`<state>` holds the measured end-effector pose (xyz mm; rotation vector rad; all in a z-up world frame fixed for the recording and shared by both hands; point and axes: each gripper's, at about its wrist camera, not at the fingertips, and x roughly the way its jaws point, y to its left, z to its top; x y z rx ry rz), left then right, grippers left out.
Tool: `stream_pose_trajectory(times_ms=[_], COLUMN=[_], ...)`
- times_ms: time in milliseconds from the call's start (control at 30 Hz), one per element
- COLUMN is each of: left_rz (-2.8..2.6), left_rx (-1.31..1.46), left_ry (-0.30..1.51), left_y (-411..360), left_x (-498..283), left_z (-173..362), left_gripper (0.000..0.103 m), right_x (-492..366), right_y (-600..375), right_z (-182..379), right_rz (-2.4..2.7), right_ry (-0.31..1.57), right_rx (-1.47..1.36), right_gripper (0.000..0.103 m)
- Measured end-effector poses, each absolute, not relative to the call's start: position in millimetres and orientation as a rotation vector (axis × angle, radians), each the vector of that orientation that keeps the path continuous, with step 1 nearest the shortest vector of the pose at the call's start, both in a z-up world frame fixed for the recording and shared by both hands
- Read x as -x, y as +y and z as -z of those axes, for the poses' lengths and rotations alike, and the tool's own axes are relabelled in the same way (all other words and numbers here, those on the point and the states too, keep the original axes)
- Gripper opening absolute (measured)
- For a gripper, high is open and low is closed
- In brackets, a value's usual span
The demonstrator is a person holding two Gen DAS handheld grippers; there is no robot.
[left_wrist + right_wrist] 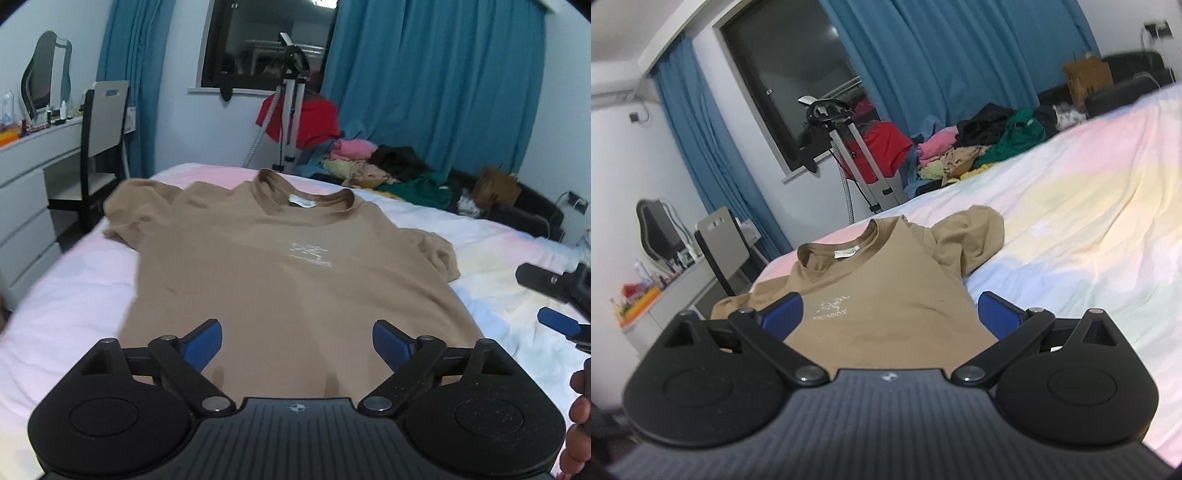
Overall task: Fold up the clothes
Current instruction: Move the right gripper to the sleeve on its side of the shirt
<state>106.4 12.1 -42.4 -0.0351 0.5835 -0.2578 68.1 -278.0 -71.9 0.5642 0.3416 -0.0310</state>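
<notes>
A tan T-shirt [280,280] with a white chest print lies face up on the bed, collar toward the far side and both sleeves spread. My left gripper [297,341] hovers over its lower hem, jaws wide open, nothing between the blue pads. In the right wrist view the same T-shirt [886,295] sits ahead, one sleeve bunched to the right. My right gripper [890,312] is open above the shirt's lower part and holds nothing. The right gripper [557,295] also shows at the right edge of the left wrist view, over the bedsheet.
The bed [517,251] has a pastel sheet. A heap of unfolded clothes [384,166] lies at its far side by blue curtains. A garment steamer stand [291,96] with a red top, a chair [103,140] and a white dresser [26,192] stand at the left.
</notes>
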Motion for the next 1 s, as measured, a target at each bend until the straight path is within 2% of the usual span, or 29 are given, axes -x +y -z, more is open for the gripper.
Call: stream_pose_trajectory(times_ms=[167, 433, 667, 1000], left_rz=[0.24, 0.197, 0.241, 0.304], left_rx=[0.025, 0.022, 0.055, 0.158], left_ry=[0.579, 0.558, 0.557, 0.588], left_y=[10.5, 28.0, 25.9, 36.7], left_x=[-103.1, -95.4, -100.5, -138.9], left_z=[66.9, 77.1, 87.8, 93.7], left_gripper=[0.093, 0.097, 0.097, 0.097], right_x=[-81.1, -96.1, -183.2, -290.9], right_y=[-301.9, -315.3, -356.1, -370.1], right_z=[91.5, 104.2, 132.2, 168.6], right_rz=[0.007, 0.049, 0.034, 0.181], right_ry=[0.365, 0.322, 0.371, 0.459], right_rx=[-0.795, -0.91, -1.205, -1.1], right_gripper=[0.102, 0.102, 0.102, 0.103])
